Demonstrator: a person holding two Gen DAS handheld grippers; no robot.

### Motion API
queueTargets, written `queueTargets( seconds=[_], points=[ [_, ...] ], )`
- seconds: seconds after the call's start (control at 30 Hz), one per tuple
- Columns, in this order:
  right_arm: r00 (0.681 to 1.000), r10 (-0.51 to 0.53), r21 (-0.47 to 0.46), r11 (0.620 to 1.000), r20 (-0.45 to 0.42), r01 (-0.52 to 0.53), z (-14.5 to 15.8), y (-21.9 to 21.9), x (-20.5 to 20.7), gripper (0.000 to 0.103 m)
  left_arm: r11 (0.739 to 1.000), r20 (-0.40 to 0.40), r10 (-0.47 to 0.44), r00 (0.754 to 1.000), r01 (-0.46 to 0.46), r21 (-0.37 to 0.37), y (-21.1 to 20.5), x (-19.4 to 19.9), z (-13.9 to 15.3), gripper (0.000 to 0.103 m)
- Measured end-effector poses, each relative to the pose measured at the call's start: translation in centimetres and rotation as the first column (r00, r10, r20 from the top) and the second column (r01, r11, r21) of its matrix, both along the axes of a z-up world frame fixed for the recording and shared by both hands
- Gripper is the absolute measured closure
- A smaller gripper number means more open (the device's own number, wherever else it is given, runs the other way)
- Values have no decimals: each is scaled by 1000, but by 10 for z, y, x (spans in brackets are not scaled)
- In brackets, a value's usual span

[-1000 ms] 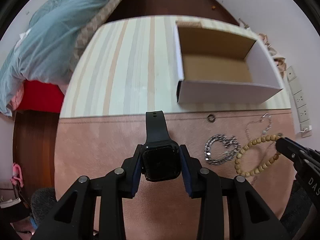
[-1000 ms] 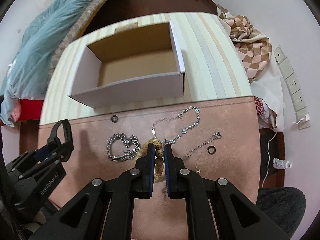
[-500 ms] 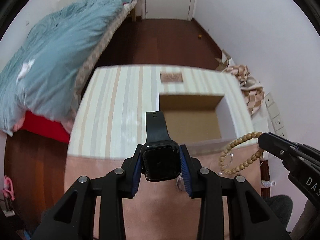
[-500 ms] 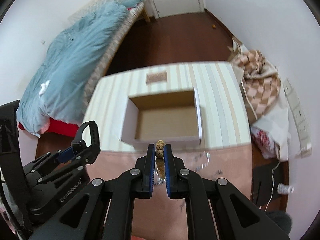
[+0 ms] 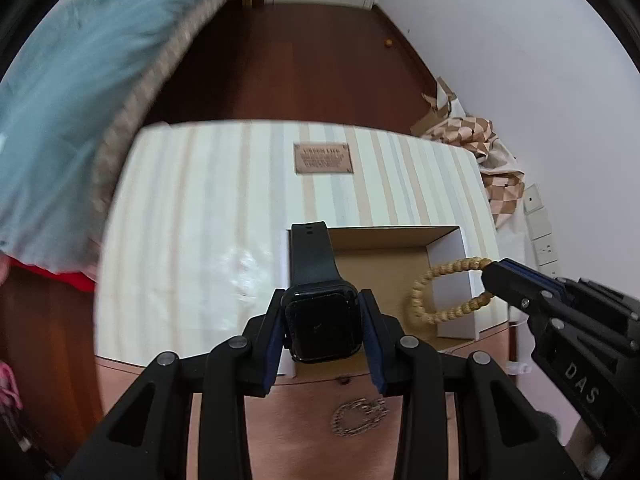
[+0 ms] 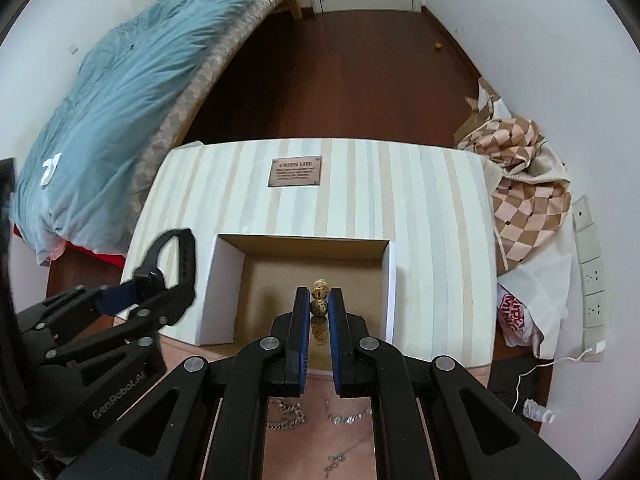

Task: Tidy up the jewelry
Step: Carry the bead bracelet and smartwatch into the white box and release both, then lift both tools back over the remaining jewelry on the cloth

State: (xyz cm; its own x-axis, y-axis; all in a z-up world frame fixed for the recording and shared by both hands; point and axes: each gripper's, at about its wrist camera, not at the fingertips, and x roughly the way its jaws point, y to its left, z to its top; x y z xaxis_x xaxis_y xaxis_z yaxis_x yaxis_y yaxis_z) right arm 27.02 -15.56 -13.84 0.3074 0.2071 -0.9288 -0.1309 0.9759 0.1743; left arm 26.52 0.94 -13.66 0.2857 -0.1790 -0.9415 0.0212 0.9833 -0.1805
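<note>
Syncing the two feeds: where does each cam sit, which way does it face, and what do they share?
Left wrist: rides the left gripper, tilted steeply down at the box; its fingers clamp the black watch; right gripper enters from the right.
Right wrist: rides the right gripper, tilted down into the box; beaded bracelet pinched; left gripper at the left.
Shared: box, striped table, both grippers, watch, bracelet.

Layout from my two tongs

The box [image 6: 304,280] sits on the table [image 6: 432,208] near its front edge, a plaque [image 6: 295,172] behind it; chains [image 6: 288,412] lie on the mat [image 6: 352,440] before it, the bed [image 6: 120,100] left, cloth [image 6: 524,184] right.
</note>
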Motion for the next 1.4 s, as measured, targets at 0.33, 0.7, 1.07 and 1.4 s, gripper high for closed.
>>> queueTargets(
  seconds=[0.33, 0.7, 1.07, 1.4],
  points=[
    [989, -12, 95, 995, -148, 26, -32, -19, 28, 65, 1000, -21, 31, 999, -31, 0, 4, 29, 2, 23],
    [1000, -22, -233, 972, -16, 18, -31, -22, -12, 7, 975, 93, 99, 991, -116, 190, 30, -5, 6, 1],
    [996, -80, -262, 961, 38, 87, -38, -20, -53, 4, 962, 191, 90, 977, -135, 238, 15, -54, 11, 1],
    [979, -90, -258, 956, 184, 136, 14, -27, -104, 4, 968, 256, 87, 963, -143, 208, 5, -104, 47, 1]
  ],
)
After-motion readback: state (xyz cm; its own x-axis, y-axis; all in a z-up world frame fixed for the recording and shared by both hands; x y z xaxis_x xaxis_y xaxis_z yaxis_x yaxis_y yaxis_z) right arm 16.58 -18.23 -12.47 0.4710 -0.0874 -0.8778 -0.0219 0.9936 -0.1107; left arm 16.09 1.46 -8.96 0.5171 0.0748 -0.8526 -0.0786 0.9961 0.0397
